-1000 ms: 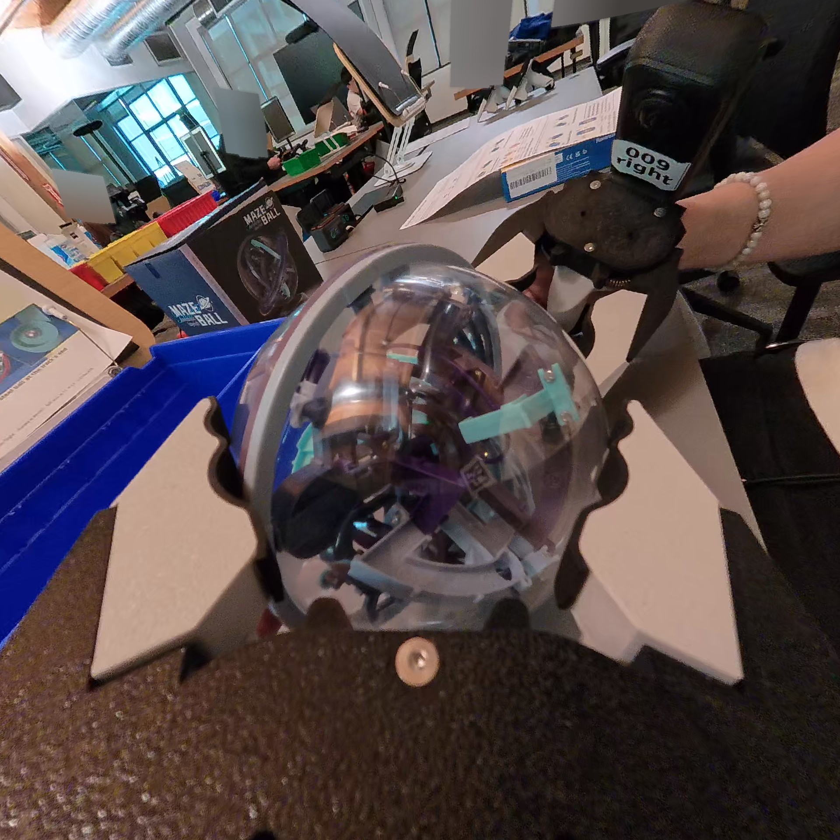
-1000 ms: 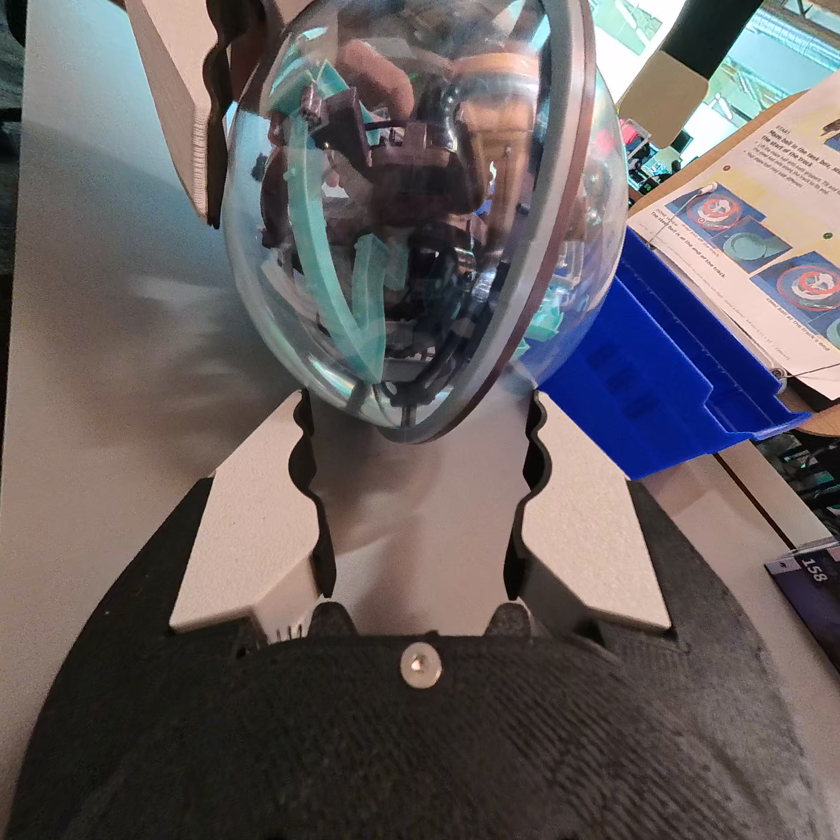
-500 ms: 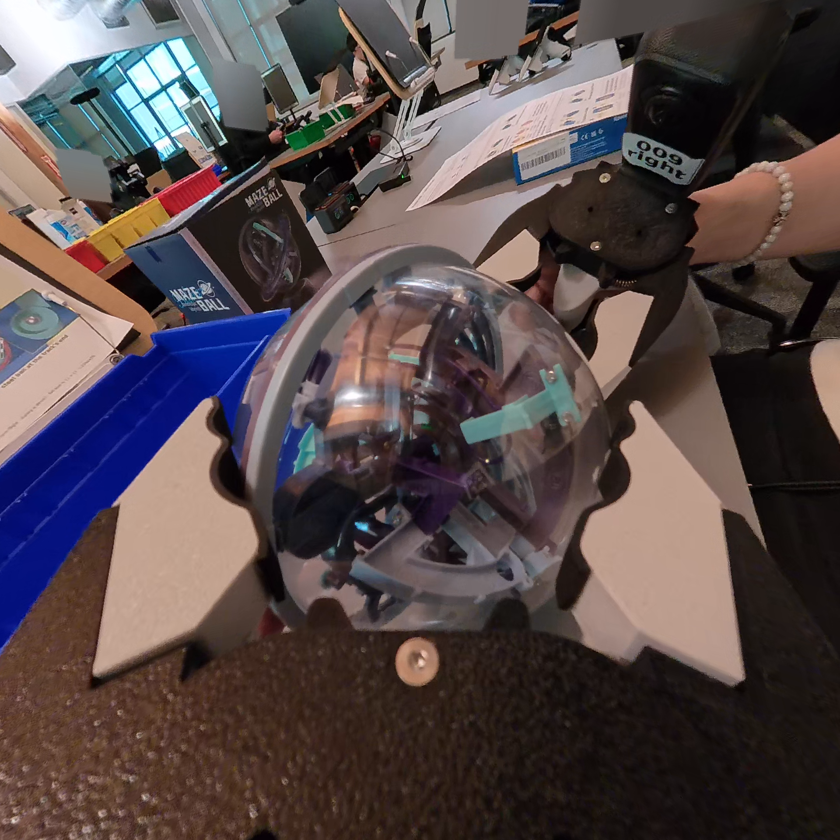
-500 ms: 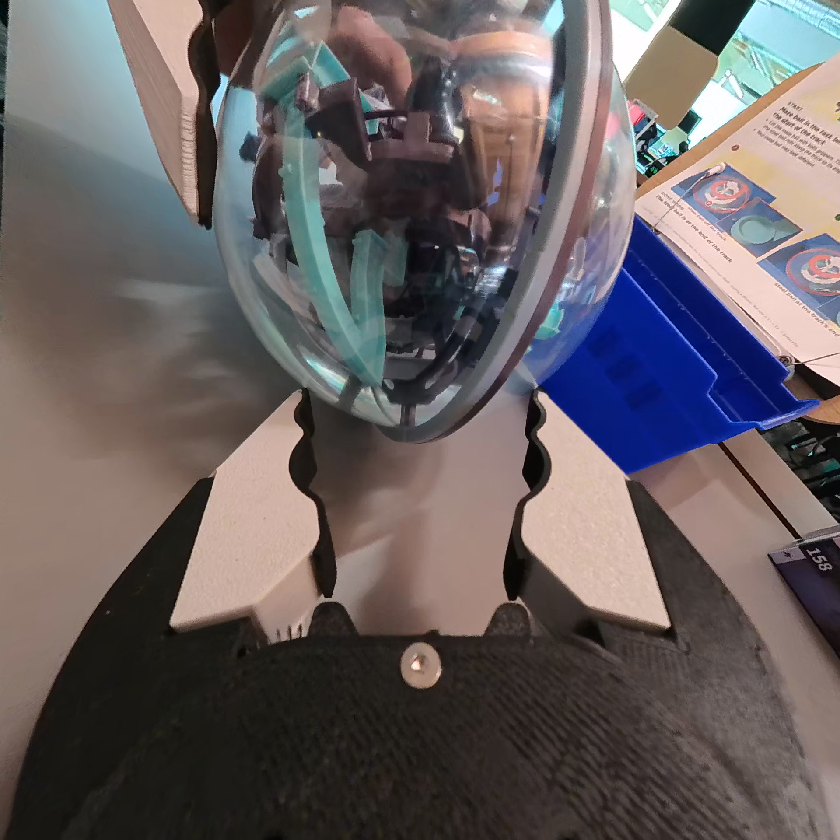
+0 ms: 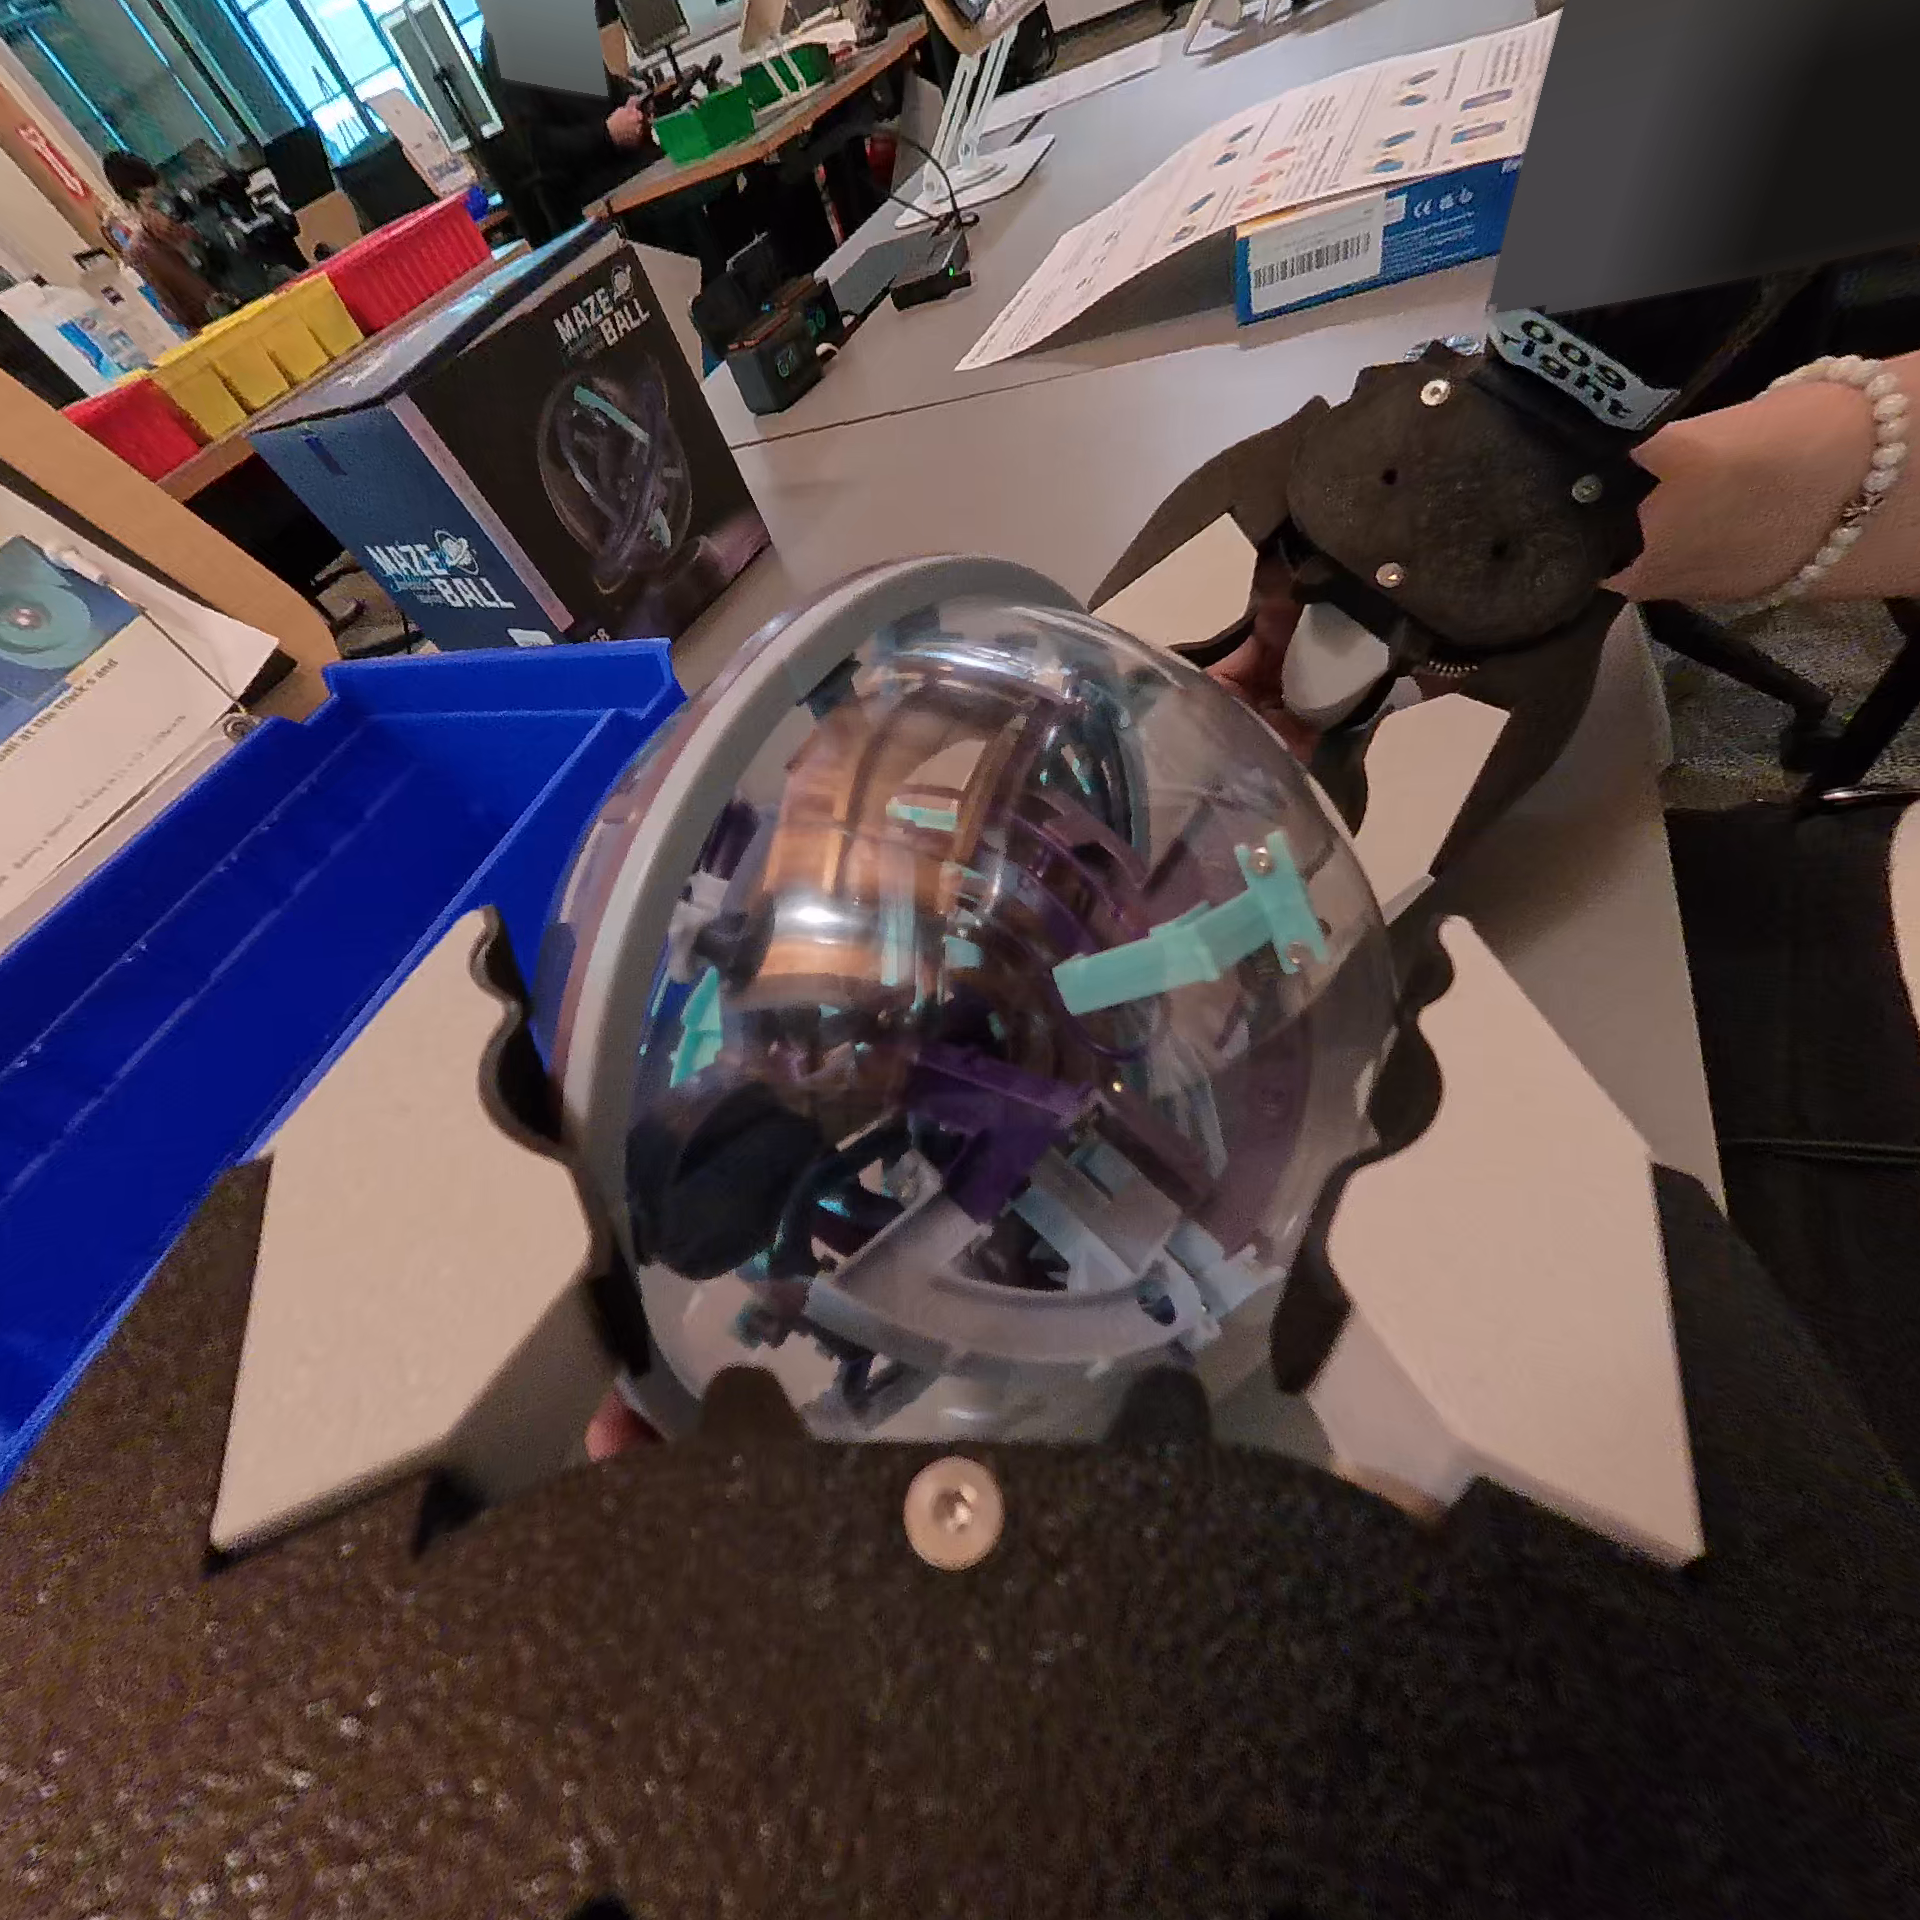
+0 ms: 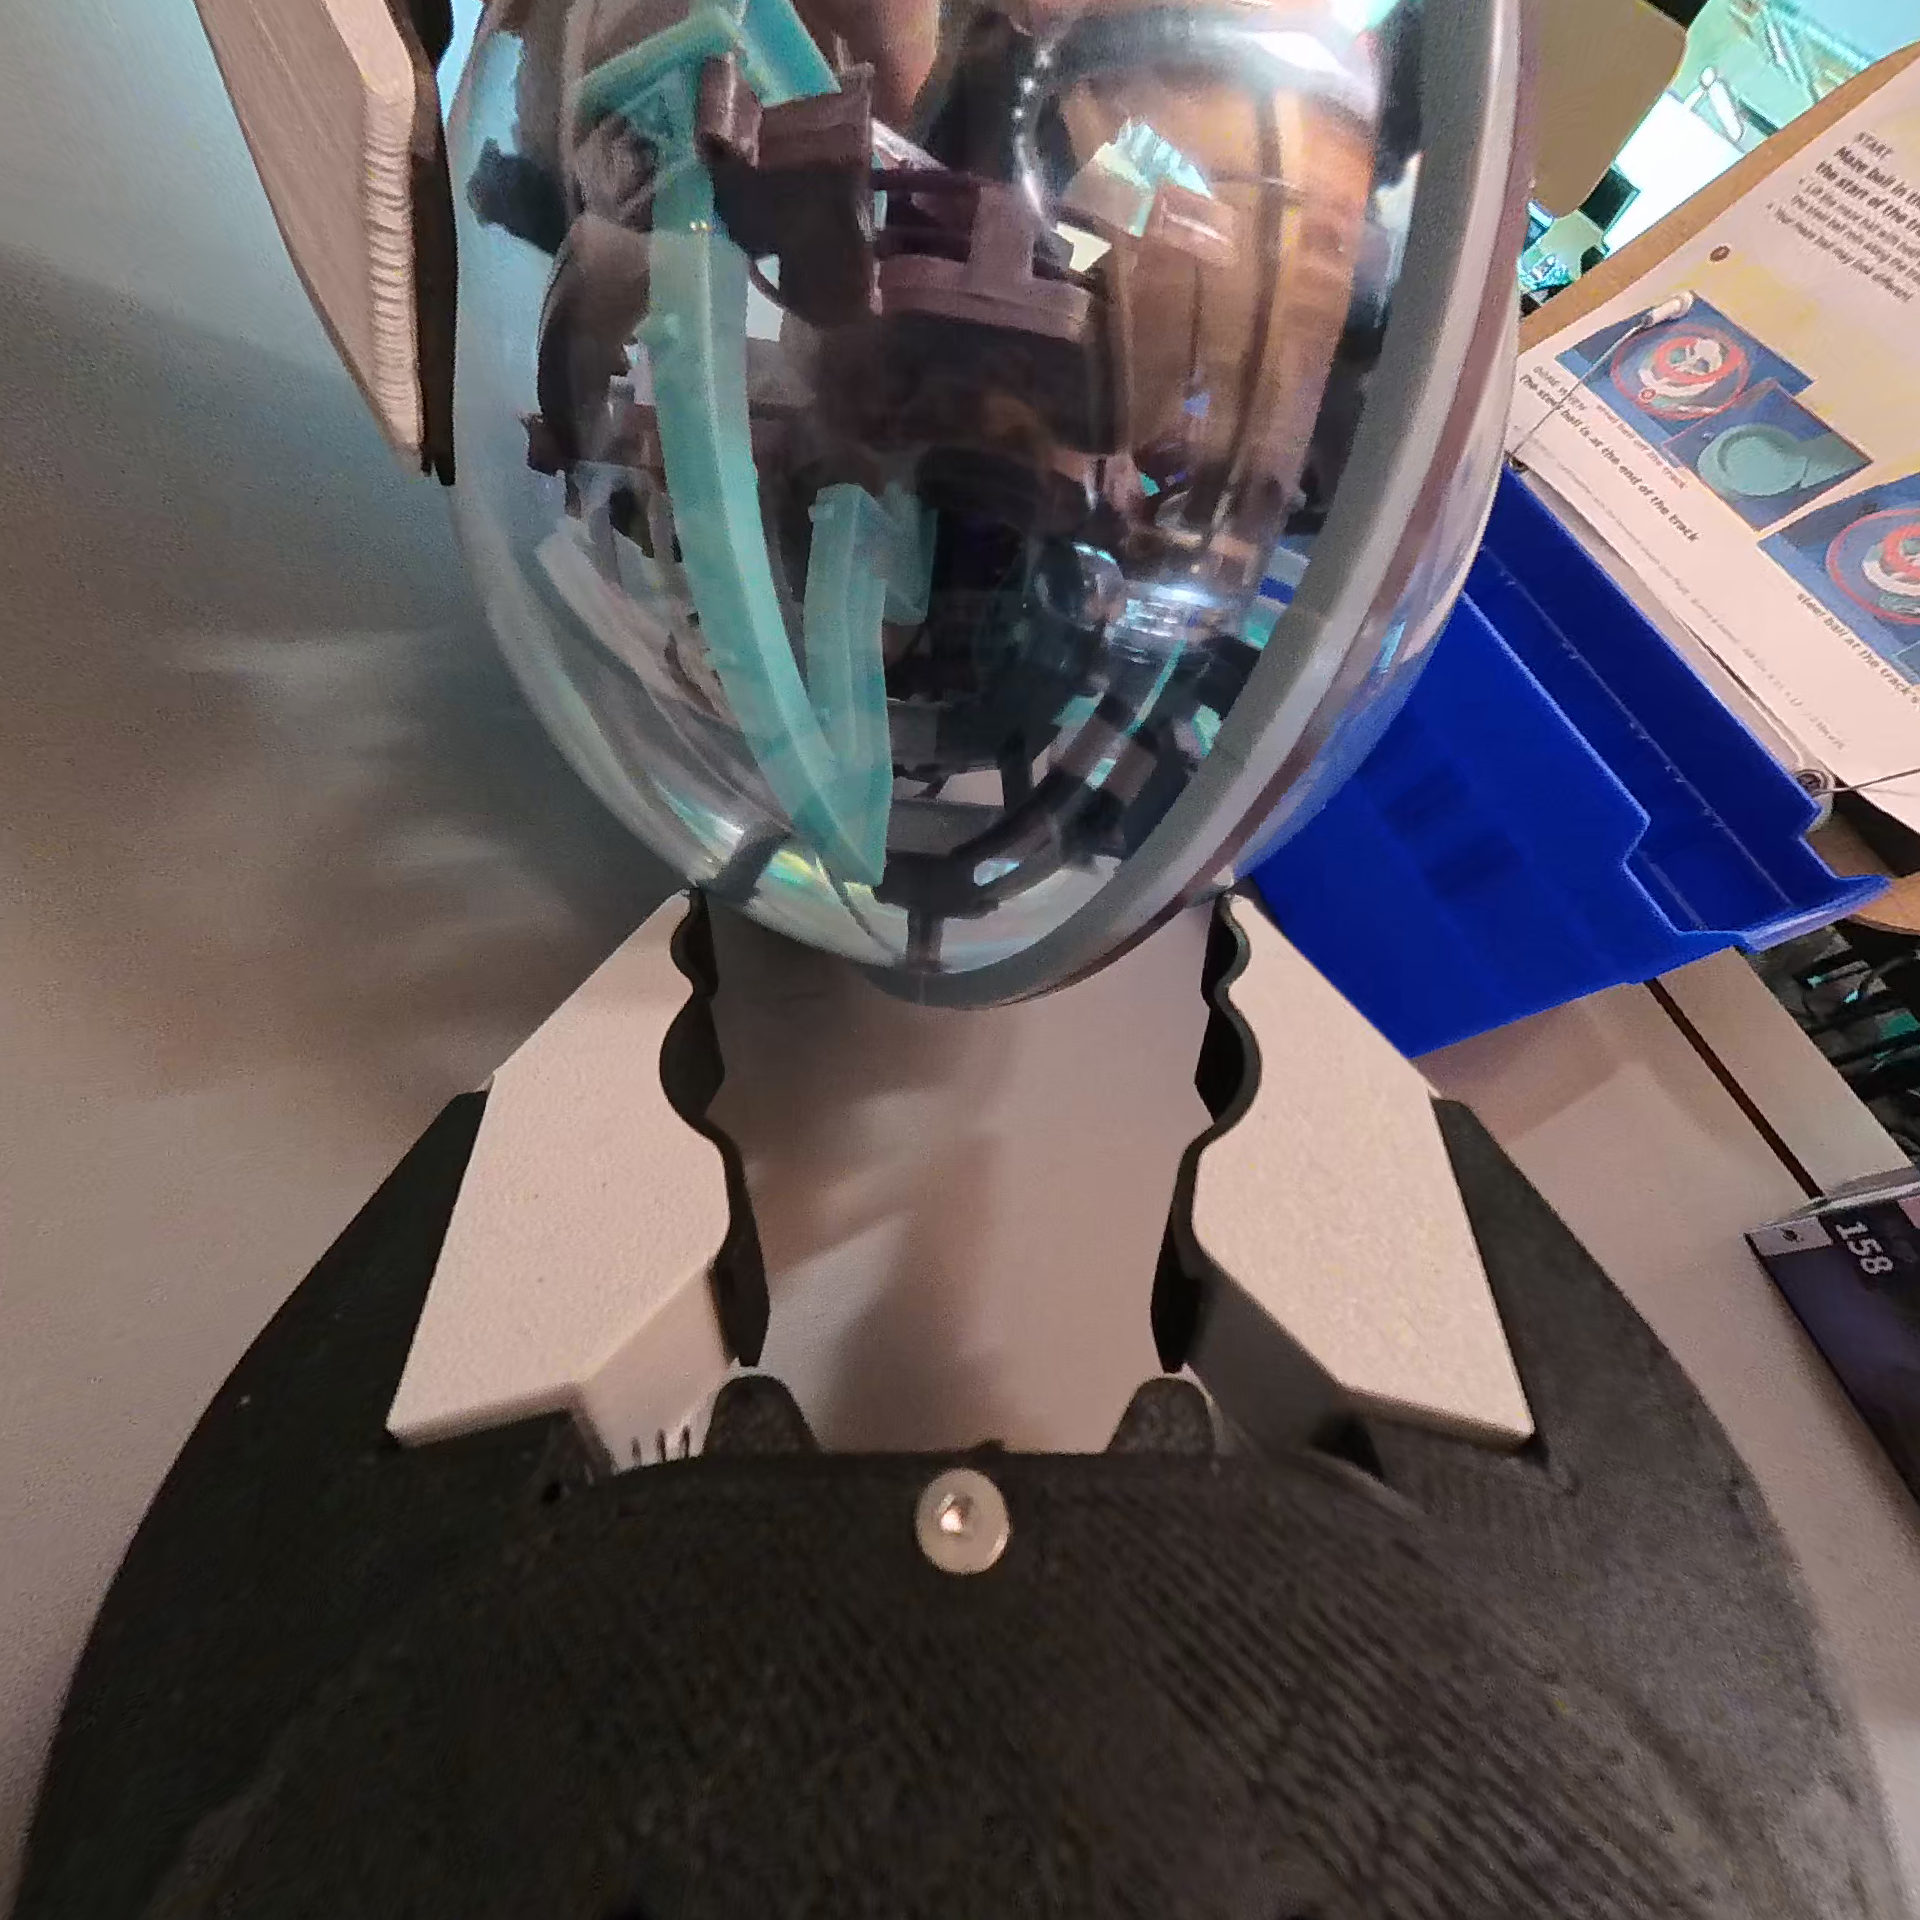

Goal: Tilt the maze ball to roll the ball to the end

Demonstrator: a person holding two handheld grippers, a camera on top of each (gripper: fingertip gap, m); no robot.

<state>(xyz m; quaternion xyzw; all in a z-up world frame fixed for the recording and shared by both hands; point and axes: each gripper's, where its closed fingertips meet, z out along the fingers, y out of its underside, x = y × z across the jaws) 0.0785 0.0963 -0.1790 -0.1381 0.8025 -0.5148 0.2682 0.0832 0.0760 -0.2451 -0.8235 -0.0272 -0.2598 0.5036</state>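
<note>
Maze ball [image 5: 966, 997] sits clamped between the left gripper [image 5: 961, 1143] fingers, above the table [image 5: 1039, 468] by the blue bin [image 5: 260, 883]. Right gripper [image 6: 961, 1132] spread apart, empty, just beneath it. Tilting appears underway; next tilt needs small, slow wrist rotation.

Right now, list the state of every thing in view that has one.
maze ball: lifted off the table, clamped in the left tongs, grey seam ring tilted.
left tongs: shut on the maze ball.
right tongs: open, empty, tips just under the ball.
blue bin: open, nothing visible inside.
maze ball box: upright.
</note>
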